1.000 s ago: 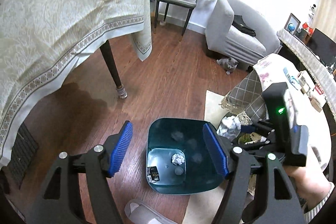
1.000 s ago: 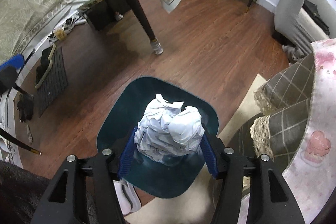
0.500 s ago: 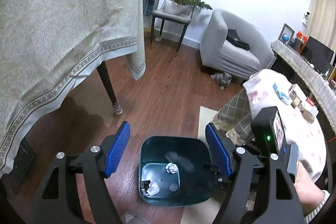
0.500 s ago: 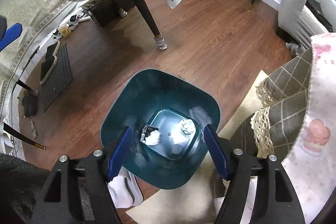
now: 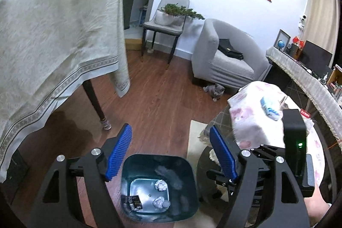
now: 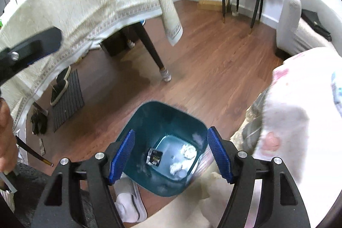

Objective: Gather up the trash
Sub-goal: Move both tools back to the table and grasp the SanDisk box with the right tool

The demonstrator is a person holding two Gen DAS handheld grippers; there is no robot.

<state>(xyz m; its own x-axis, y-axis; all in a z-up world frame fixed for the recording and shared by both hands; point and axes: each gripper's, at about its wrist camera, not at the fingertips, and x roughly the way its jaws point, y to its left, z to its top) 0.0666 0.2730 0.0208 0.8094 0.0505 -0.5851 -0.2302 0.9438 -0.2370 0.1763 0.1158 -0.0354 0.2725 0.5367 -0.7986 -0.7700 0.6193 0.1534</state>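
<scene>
Down on the wooden floor (image 6: 213,61), the teal trash bin (image 6: 136,127) is being viewed from above by both cameras, and two crumpled paper balls (image 6: 189,151) and a small dark packet (image 6: 154,158) are lying on its pale bottom. The right gripper (image 6: 171,155) is being held over the bin's opening with its jaws spread wide and nothing between the blue pads (image 6: 121,156). The left gripper (image 5: 171,155) is likewise being held above the bin (image 5: 159,185), jaws spread and empty. A white slipper (image 6: 130,204) is being shown just beside the bin's near edge, though motion blur is making it hard to tell whether they touch. A cloth-draped table (image 5: 53,52) is standing to the left, a pink-patterned covered table (image 5: 256,114) to the right, and a grey cat (image 5: 214,90) is sitting beside the grey armchair (image 5: 224,59) beyond.
</scene>
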